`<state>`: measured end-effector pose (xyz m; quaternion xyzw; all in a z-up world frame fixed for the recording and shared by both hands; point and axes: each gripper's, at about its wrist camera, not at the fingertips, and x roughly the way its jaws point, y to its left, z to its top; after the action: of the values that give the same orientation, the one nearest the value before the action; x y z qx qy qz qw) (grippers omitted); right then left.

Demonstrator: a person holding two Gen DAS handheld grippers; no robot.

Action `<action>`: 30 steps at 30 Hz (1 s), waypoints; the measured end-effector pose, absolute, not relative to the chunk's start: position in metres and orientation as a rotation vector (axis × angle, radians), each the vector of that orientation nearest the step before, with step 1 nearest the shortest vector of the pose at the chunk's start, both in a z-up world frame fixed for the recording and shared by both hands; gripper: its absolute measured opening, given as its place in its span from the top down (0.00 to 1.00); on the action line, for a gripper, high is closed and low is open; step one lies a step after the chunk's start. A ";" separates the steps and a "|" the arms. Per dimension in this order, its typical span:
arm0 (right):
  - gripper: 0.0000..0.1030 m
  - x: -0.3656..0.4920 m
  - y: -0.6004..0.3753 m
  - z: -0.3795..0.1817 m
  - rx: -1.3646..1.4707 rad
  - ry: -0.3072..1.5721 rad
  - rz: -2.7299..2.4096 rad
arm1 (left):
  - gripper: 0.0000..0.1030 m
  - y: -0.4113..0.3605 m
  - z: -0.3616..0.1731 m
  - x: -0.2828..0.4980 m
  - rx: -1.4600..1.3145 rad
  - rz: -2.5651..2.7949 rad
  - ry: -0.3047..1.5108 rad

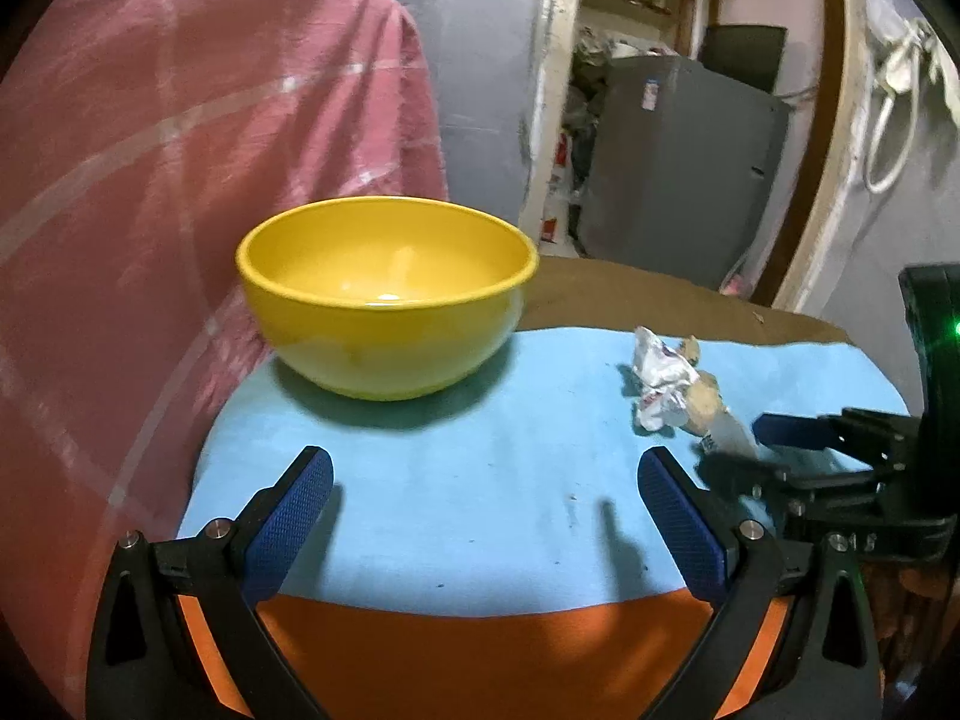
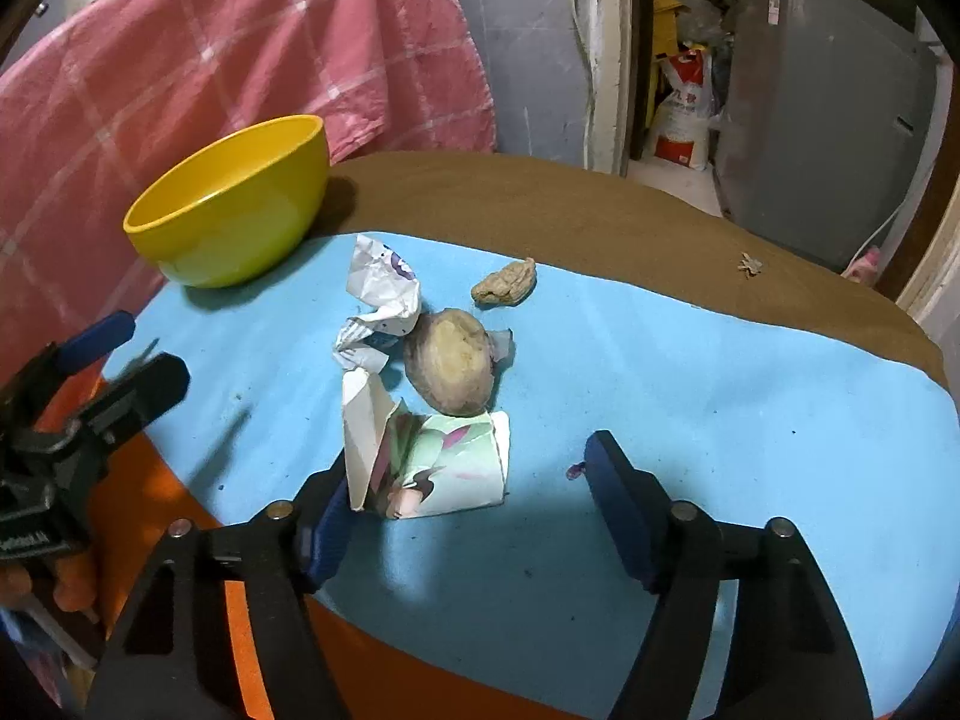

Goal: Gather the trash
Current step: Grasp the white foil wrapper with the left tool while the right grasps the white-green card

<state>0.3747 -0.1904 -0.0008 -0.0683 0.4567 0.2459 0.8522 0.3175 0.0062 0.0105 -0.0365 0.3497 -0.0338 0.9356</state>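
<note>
Cluttered room behind, pink checked cloth point(image 2: 228, 54) at far left. Blue mat point(image 2: 690, 396) over the surface, yellow bowl point(image 2: 231, 204) at its far left, empty, probably there to take the trash. Trash mid-mat: crumpled wrapper point(image 2: 378, 306), folded printed paper point(image 2: 432, 462), brown peel lump point(image 2: 453, 369), smaller scrap point(image 2: 504, 282) beyond. Right gripper point(image 2: 468, 510) fingers wide, straddling the folded paper's near edge, ready to pinch. Left gripper point(image 1: 486, 516) fingers wide, holding nothing, idle near the bowl.

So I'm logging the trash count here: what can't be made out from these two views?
- Left wrist view: the right gripper hides and blurs the near part of the trash pile.
- Right wrist view: the brown lump covers the crumpled wrapper underneath.
- The tiny scrap is too small to identify.
</note>
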 end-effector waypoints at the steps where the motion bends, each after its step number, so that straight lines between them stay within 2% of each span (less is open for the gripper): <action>1: 0.48 0.374 -0.193 -0.001 -0.137 0.959 0.518 | 0.04 0.002 0.010 0.318 -0.055 -0.081 0.718; 2: 0.53 0.375 -0.196 -0.001 -0.133 0.959 0.512 | 0.04 -0.002 0.010 0.318 -0.036 -0.091 0.720; 3: 0.63 0.377 -0.200 -0.001 -0.122 0.958 0.507 | 0.05 -0.006 0.010 0.319 -0.021 -0.101 0.722; 4: 0.64 0.378 -0.203 -0.001 -0.106 0.959 0.508 | 0.06 -0.011 0.010 0.319 0.001 -0.116 0.726; 7: 0.65 0.378 -0.221 0.000 -0.027 0.962 0.528 | 0.10 -0.024 0.006 0.324 0.048 -0.162 0.745; 12: 0.65 0.374 -0.243 0.003 0.038 0.944 0.518 | 0.27 -0.044 -0.001 0.339 0.108 -0.224 0.794; 26: 0.64 0.374 -0.254 0.002 0.108 0.929 0.516 | 0.45 -0.046 -0.001 0.382 -0.036 -0.271 0.868; 30: 0.64 0.372 -0.250 0.002 0.082 0.926 0.502 | 0.58 -0.039 0.002 0.381 -0.076 -0.269 0.860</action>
<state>0.3718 -0.2500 0.0021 0.0392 0.4417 0.2395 0.8637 0.3807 -0.0390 0.0023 -0.0365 0.4156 -0.1300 0.8995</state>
